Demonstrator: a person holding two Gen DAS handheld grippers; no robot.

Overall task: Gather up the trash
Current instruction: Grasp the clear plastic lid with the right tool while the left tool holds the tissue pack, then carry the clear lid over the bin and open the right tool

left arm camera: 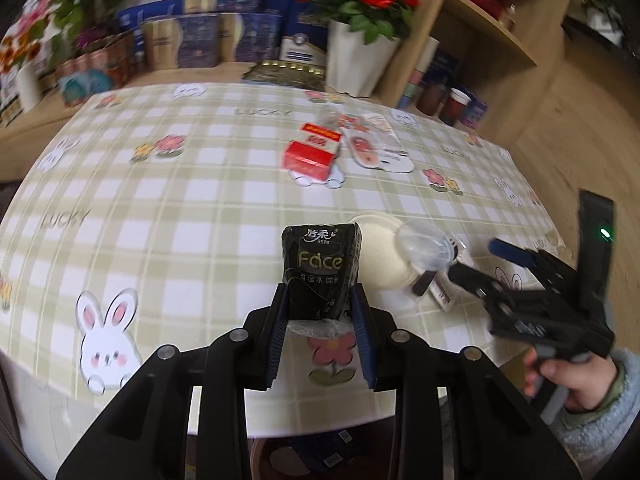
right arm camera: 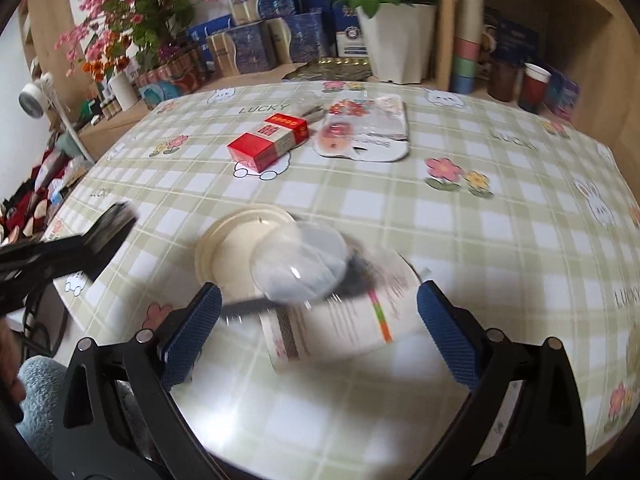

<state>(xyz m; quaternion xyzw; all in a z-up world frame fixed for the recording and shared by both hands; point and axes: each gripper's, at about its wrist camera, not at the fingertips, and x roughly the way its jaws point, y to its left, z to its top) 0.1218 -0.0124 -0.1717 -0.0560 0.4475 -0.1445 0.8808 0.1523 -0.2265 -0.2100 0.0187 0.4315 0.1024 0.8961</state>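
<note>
Checked cloth with rabbits and flowers is covering the desk (left arm camera: 168, 208), with shelves, boxes and potted flowers lining its far side. Left tool (left arm camera: 320, 320) is clenching a black tissue pack (left arm camera: 318, 268) upright between its pads, lifted clear, probably for carrying off as trash. Right tool (right arm camera: 320, 328) is hanging released, jaws wide, over a blurred white wrapper (right arm camera: 340, 332); just ahead of it are lying a clear lid (right arm camera: 300, 264) and pale dish (right arm camera: 236, 244). Farther ahead, a red box (right arm camera: 268, 142) and flat packet (right arm camera: 368, 132) are waiting, with bare cloth between. Desk edge is curving right below both tools.
</note>
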